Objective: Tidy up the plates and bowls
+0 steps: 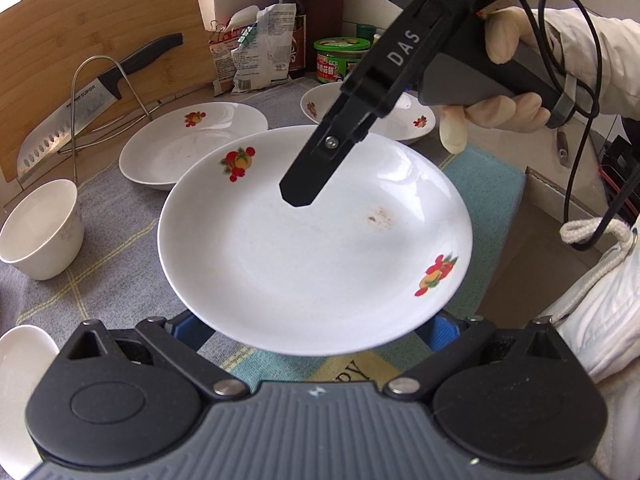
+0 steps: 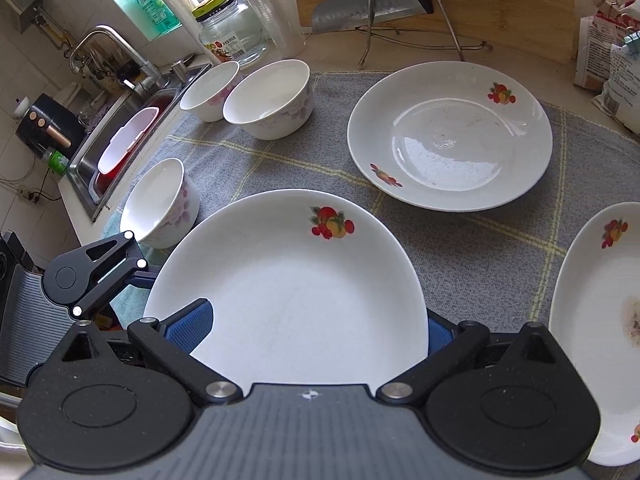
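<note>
Over the grey checked cloth (image 1: 120,248), the left wrist view shows a fruit-print plate (image 1: 312,240) raised, the left gripper (image 1: 316,332) under its near rim, grip unclear, while the right gripper (image 1: 298,196) pokes over it. From the right wrist, its blue pads (image 2: 192,326) straddle that plate's edge. Stacking step: next, carry it onto the far plate (image 2: 450,136).
</note>
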